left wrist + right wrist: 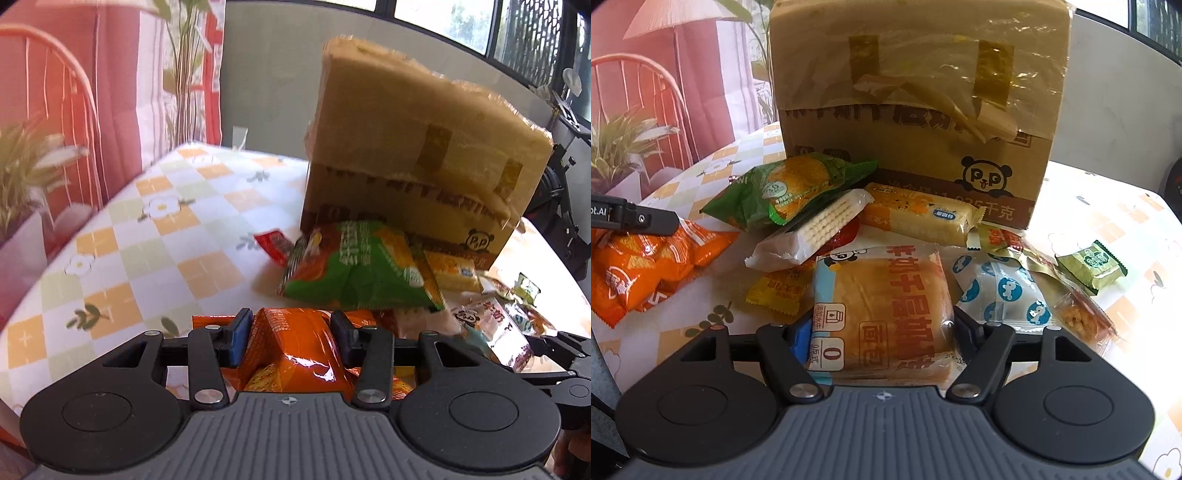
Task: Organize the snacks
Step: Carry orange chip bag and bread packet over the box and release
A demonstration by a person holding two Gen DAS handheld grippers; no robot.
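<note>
My left gripper is shut on an orange snack bag, which also shows at the left of the right wrist view. My right gripper is shut on a clear-wrapped bread pack with red lettering. A tall cardboard box with a panda logo stands behind the pile; it also shows in the left wrist view. A green chip bag lies in front of the box and shows in the right wrist view too.
Around the bread lie a wafer pack, a yellow cake pack, a small yellow packet, a white-and-blue packet and a small green packet. The checked tablecloth covers the table. A plant stands left.
</note>
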